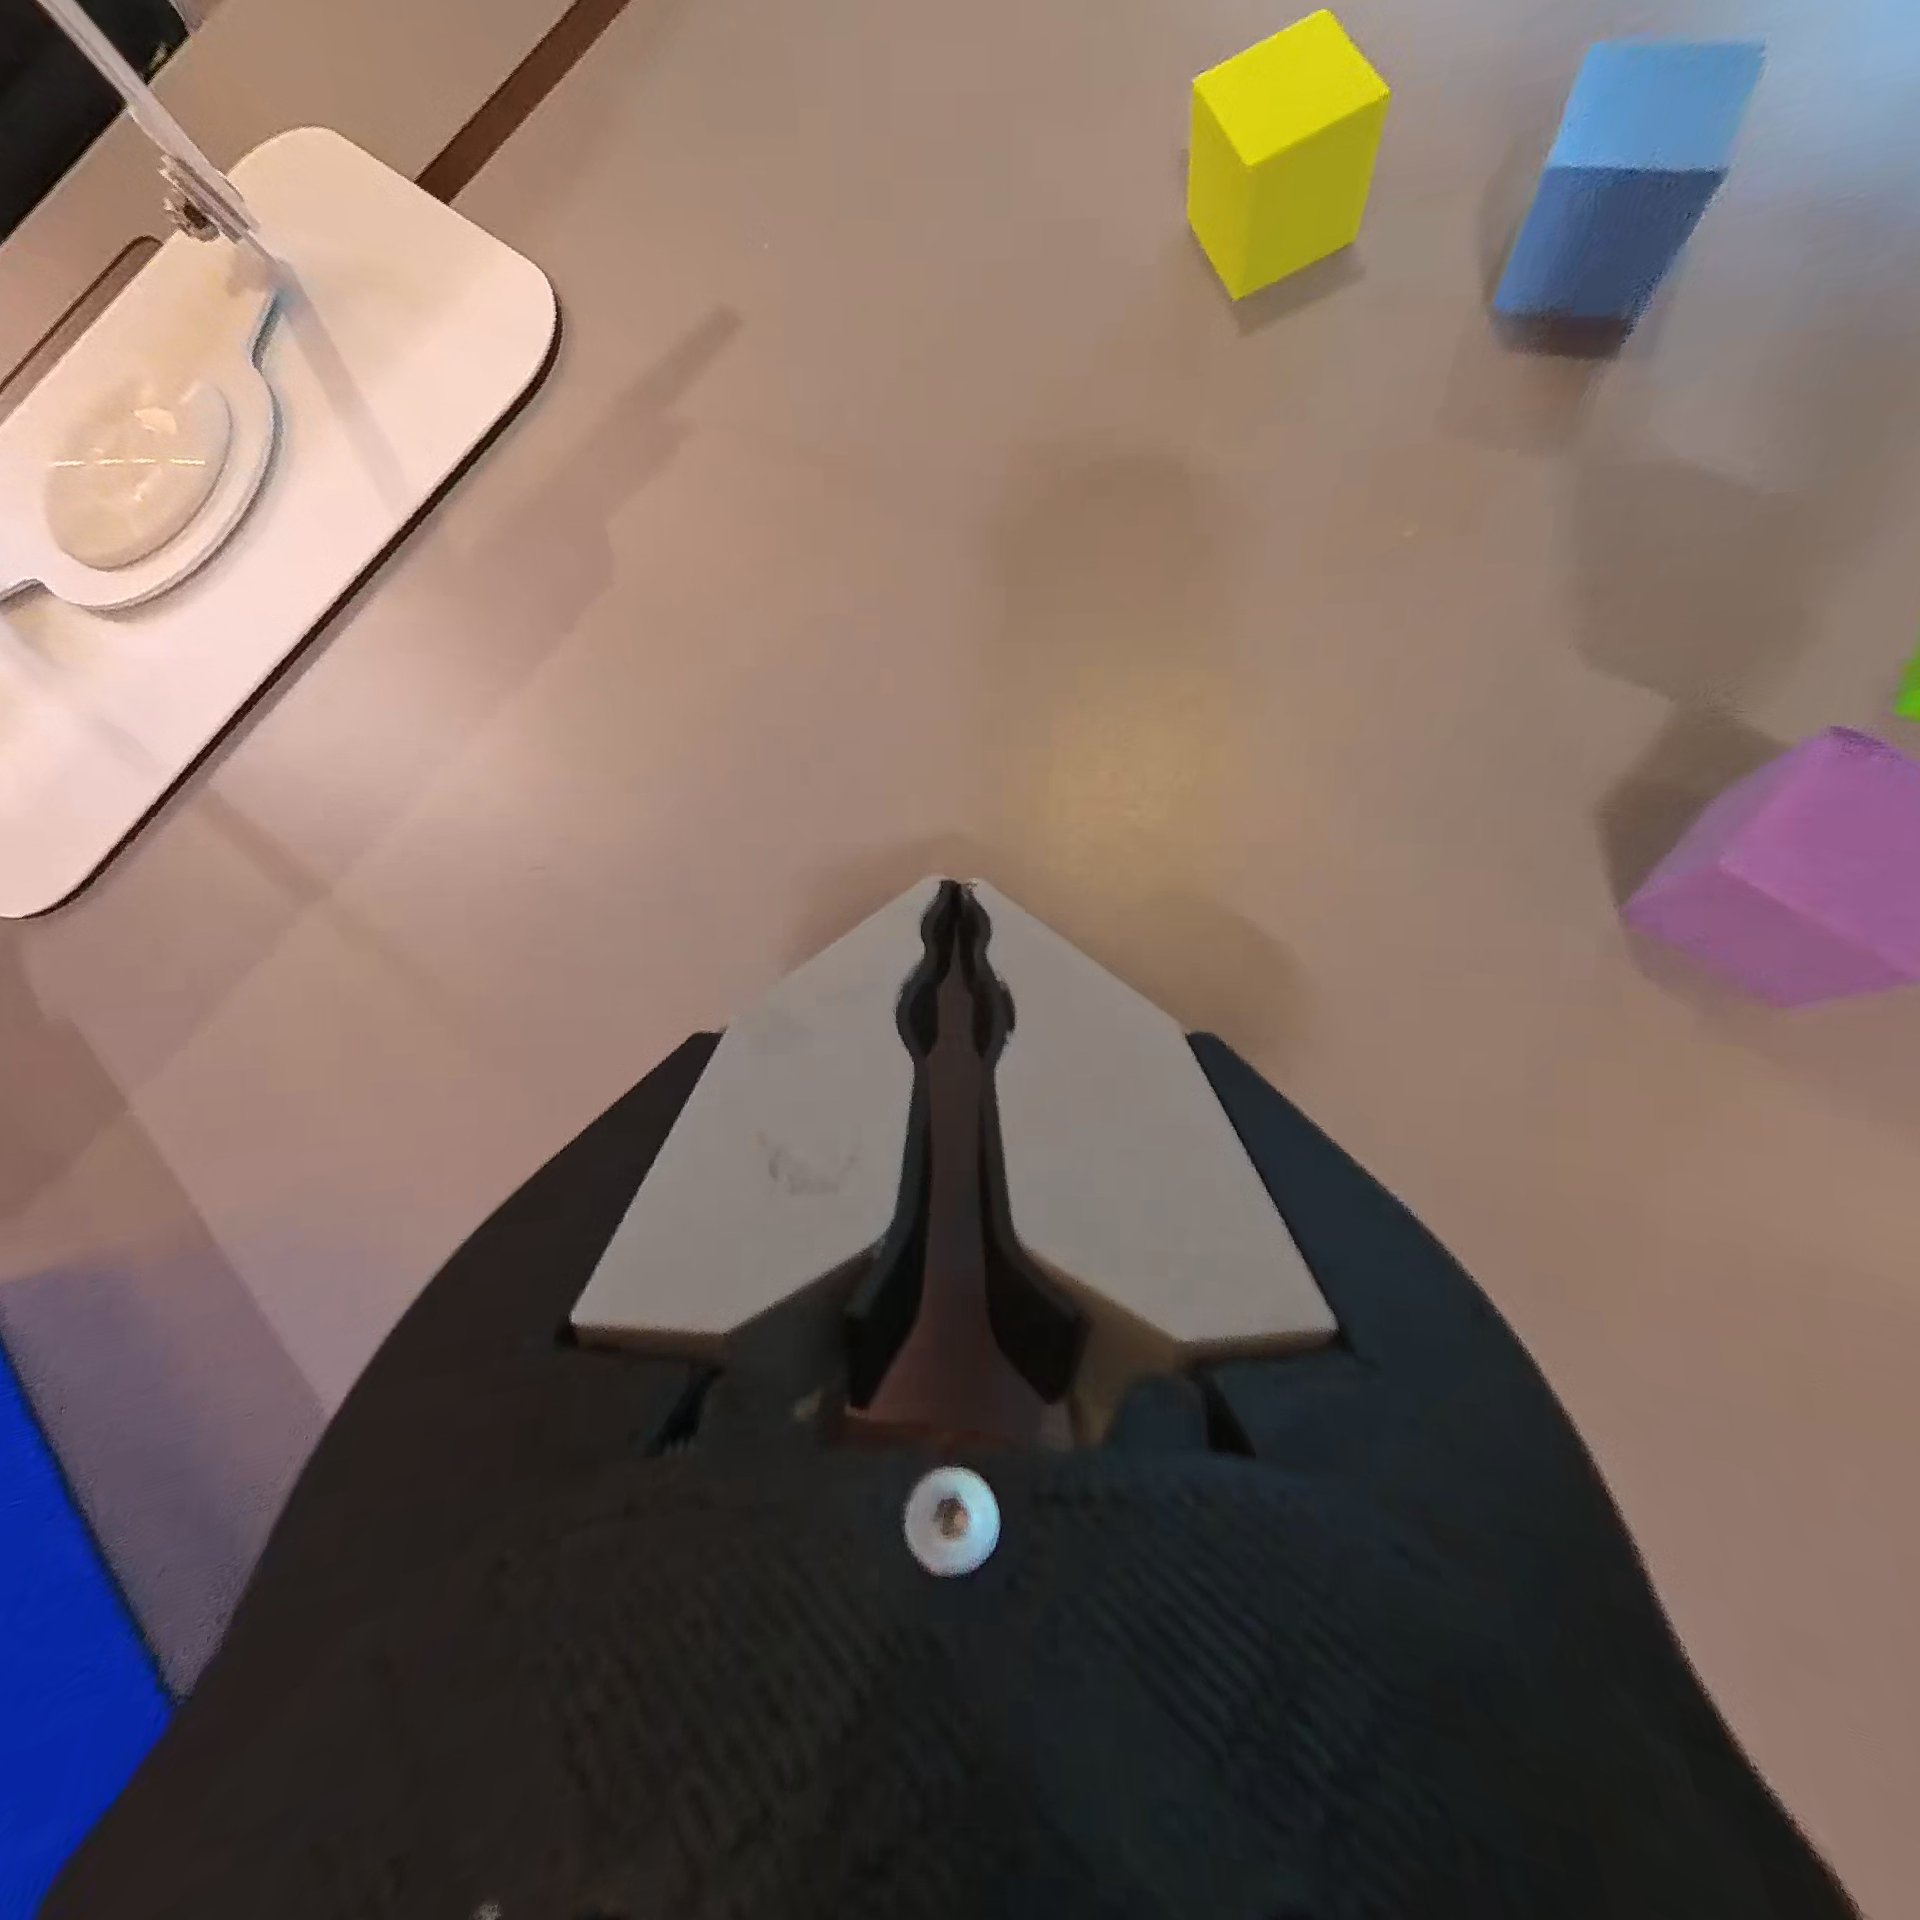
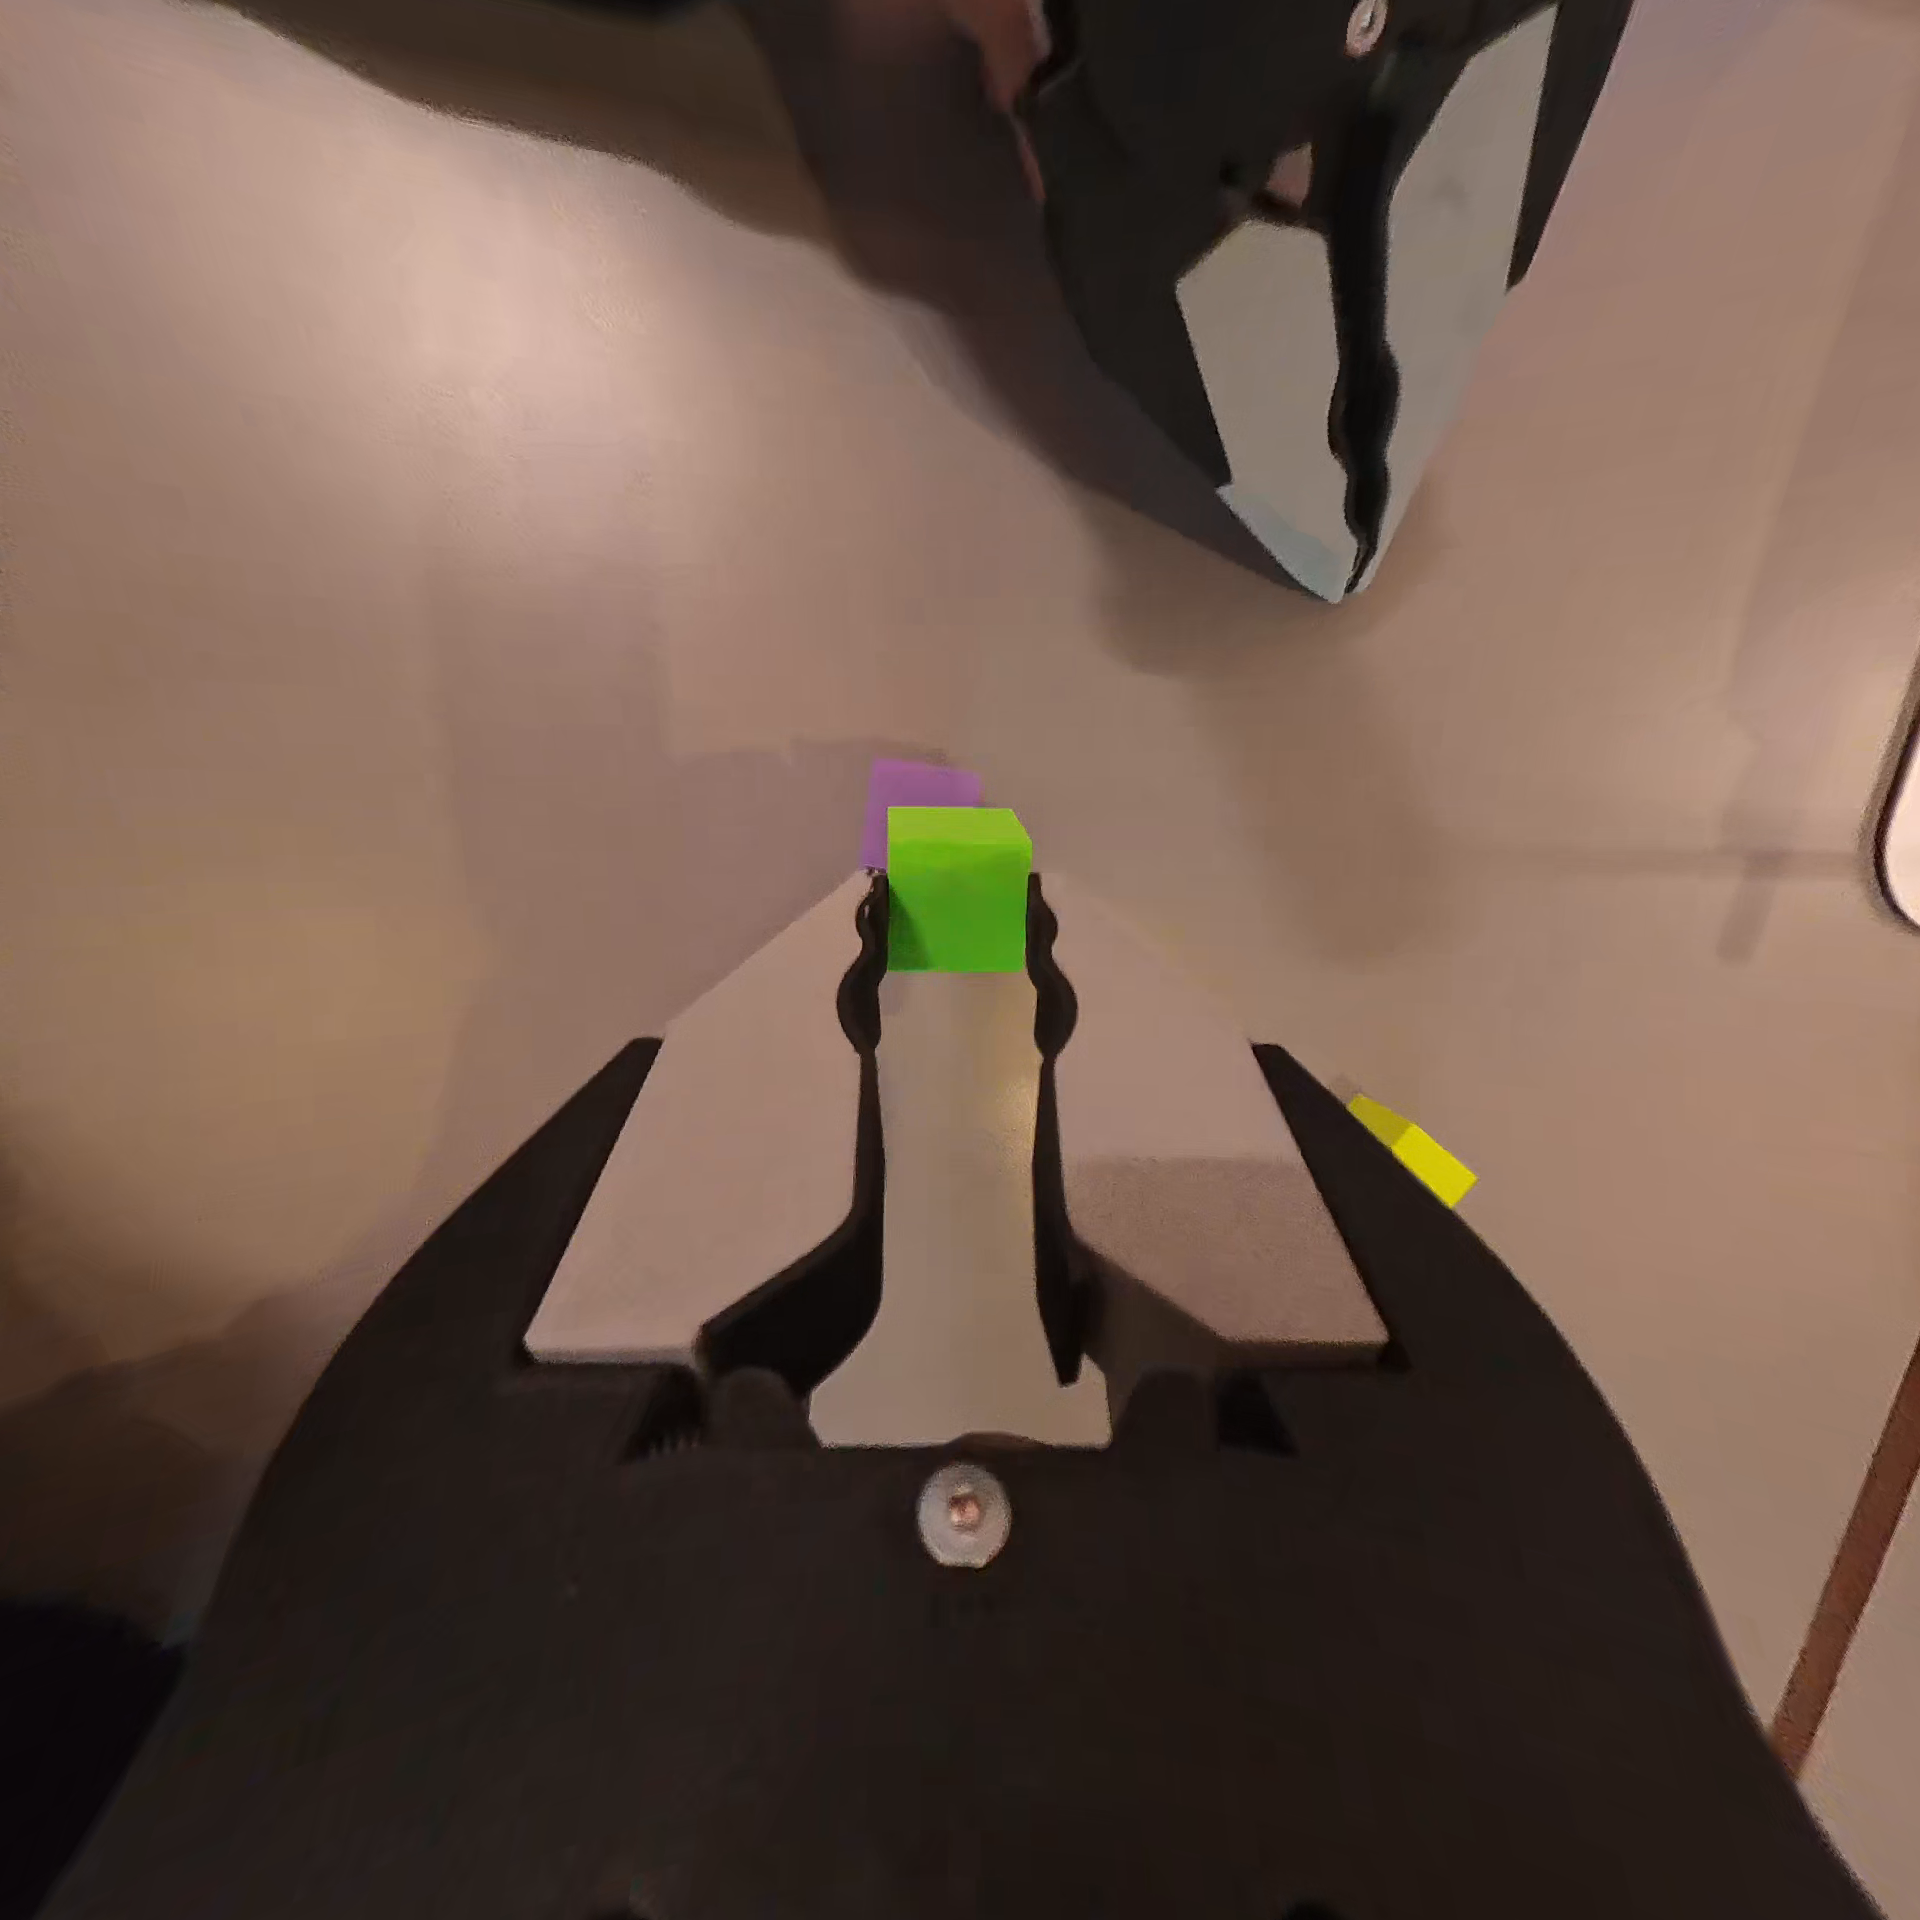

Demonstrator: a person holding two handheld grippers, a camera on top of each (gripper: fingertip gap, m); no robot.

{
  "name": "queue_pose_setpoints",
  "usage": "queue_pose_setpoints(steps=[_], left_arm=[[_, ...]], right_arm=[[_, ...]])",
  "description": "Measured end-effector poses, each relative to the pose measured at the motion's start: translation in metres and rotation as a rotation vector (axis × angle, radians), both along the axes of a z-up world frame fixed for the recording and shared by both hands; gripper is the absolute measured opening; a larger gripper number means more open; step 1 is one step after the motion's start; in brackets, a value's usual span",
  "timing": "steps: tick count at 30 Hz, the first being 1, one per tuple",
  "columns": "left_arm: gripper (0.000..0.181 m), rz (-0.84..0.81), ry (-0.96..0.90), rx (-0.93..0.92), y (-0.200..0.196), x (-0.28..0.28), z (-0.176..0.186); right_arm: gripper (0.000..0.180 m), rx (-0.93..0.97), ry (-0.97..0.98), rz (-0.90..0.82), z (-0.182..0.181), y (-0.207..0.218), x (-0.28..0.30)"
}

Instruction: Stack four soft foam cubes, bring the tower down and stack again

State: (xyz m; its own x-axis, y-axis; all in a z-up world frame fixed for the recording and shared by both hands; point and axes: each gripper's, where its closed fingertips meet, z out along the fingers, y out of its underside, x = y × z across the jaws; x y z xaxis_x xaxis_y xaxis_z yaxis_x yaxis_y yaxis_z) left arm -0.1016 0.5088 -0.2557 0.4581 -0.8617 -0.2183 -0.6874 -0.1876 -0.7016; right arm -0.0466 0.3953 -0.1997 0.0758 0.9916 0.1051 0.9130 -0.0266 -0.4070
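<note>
My right gripper [image 2: 954, 894] is shut on a green foam cube [image 2: 956, 894] and holds it above the table, over a purple cube [image 2: 904, 795] that shows just behind it. A yellow cube [image 2: 1418, 1153] peeks out beside my right finger. My left gripper [image 1: 951, 891] is shut and empty above the bare table; it also shows in the right wrist view [image 2: 1351, 582] at the upper right. In the left wrist view the yellow cube [image 1: 1283, 156] and a blue cube [image 1: 1621, 187] stand apart at the far right. The purple cube [image 1: 1787, 873] lies at the right edge, with a sliver of green [image 1: 1910, 686] above it.
A white flat stand base [image 1: 312, 436] with a clear upright arm lies at the far left of the tan table [image 1: 935, 520]. A bright blue object [image 1: 62, 1558] sits at the lower left edge. A dark strip [image 2: 1849, 1538] runs along the table at the right. About 15 cm separates my left fingertips from my right.
</note>
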Motion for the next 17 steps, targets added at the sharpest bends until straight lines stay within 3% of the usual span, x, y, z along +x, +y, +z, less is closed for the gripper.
queue_pose_setpoints(steps=[6,17], left_arm=[[0.000,-0.008,-0.028,-0.024,-0.002,0.002,0.000],[0.000,-0.014,-0.007,0.013,-0.002,0.004,0.000]], right_arm=[[0.024,-0.045,-0.022,0.032,-0.004,-0.005,-0.012],[0.024,-0.054,-0.137,-0.072,-0.011,-0.004,-0.008]])
